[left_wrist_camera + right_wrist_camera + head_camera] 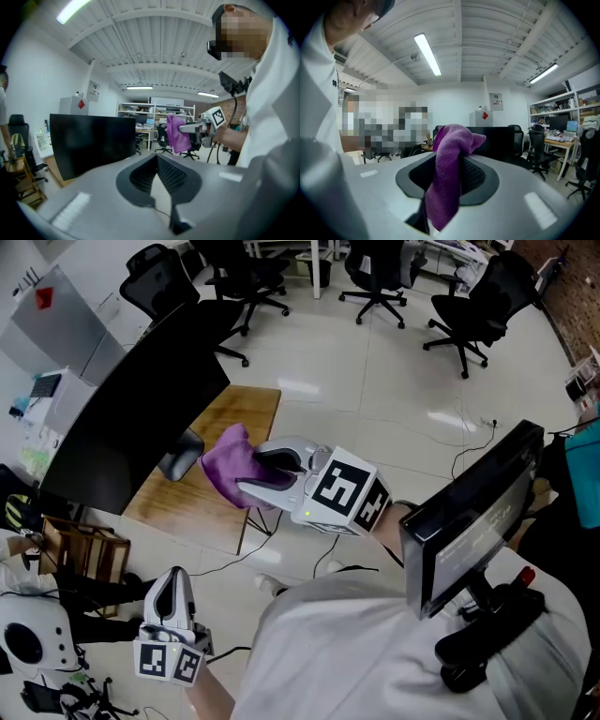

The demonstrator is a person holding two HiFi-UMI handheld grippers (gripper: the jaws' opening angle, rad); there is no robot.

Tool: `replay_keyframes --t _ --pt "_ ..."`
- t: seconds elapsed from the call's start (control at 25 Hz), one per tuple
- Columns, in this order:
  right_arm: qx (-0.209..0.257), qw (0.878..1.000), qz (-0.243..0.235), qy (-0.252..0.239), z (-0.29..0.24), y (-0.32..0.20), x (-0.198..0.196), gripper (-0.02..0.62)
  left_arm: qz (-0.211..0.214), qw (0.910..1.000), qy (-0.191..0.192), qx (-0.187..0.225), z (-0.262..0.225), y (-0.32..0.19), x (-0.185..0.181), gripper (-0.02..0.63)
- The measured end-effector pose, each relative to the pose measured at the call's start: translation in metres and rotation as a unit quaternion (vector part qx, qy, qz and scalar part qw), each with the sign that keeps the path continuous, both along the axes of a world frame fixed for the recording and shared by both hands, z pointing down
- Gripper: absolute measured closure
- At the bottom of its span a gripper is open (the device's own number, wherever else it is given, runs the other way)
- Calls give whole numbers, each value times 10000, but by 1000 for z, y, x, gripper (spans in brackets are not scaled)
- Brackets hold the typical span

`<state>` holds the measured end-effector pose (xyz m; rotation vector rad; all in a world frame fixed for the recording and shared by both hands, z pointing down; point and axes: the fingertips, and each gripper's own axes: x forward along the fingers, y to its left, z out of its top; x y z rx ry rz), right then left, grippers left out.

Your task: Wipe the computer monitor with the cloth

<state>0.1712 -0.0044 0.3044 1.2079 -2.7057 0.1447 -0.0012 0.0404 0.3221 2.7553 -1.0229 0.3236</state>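
Pale floor tiles (375, 381) and black swivel chairs (469, 306) fill the workroom where we stand over a small wooden tabletop (234, 409). We hold the purple terry cloth (228, 468) in the air above the tabletop's near corner. It is pinched between the fingers of our right gripper (265, 474). In the right gripper view the cloth (447, 173) rises out of the closed fingers and folds over their tips, with the wide black curved monitor (501, 140) behind it.

The monitor (131, 418) stands on the tabletop on a grey foot (180, 457), its dark screen facing us. From the left gripper view the cloth (176, 133) hangs to the right of the monitor (91, 140), near it but clear of the glass.

Our left gripper (172, 579) hangs low at our left side, well apart from the tabletop, above a clutter of gear on the floor. Its fingers meet at the tips with nothing between them. A slatted wooden crate (84, 545) sits just beyond it, below the monitor's near end.
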Motion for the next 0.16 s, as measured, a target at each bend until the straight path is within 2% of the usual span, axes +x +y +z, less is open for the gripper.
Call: replay_keyframes --t 0.16 --pt "-5 10000 4 8 7 3 -2 466 -3 10000 -5 -18 7 4 -2 586"
